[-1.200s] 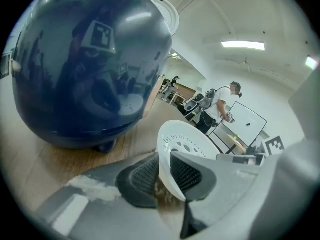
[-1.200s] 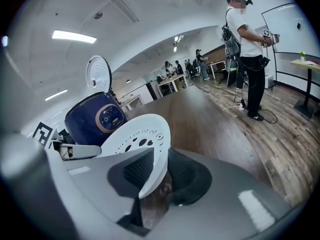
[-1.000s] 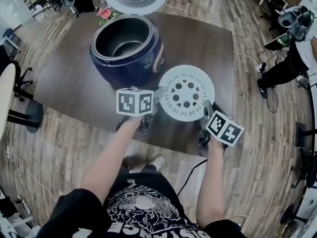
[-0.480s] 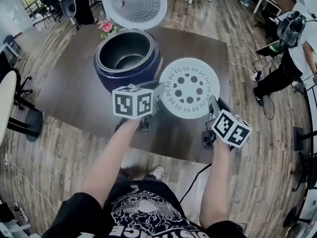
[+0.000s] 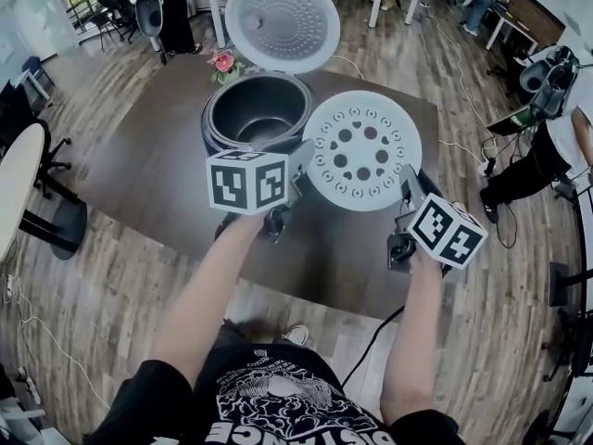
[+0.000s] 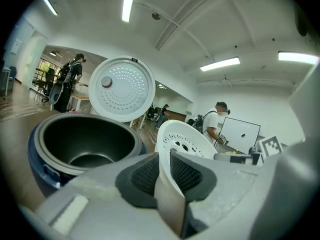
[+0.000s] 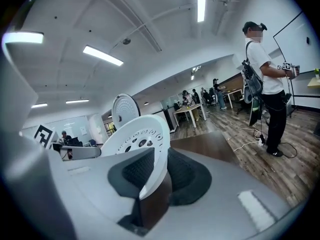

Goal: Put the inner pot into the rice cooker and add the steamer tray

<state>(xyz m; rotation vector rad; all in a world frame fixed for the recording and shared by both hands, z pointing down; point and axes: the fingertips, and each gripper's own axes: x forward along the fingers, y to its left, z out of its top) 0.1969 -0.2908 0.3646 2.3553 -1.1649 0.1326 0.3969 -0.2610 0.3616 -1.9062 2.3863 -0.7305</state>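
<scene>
Both grippers have lifted the steamer tray (image 5: pixel 361 149) off the bench (image 5: pixel 139 165). A second ago it hung low over the wood; now it is held clearly higher, about at the height of the cooker's mouth. The jaws of the left gripper (image 5: pixel 299 160) are clenched on the tray's left rim and the jaws of the right gripper (image 5: pixel 406 184) on its right rim, so the tray spans the gap between the two pairs of jaws.

The rice cooker (image 5: pixel 215 130) stands ahead of the left jaws and a little to their left, with its lid (image 5: pixel 283 7) thrown back. The inner pot (image 5: pixel 259 109) already sits inside it. I judge the first half of the task done and the second in progress: the tray must next go sideways over the pot's mouth and then down.

No brand can be read on the cooker. The cubes (image 5: pixel 246 182) carry only black square markers, and the print on the person's shirt (image 5: pixel 278 397) is cut off by the edge.
</scene>
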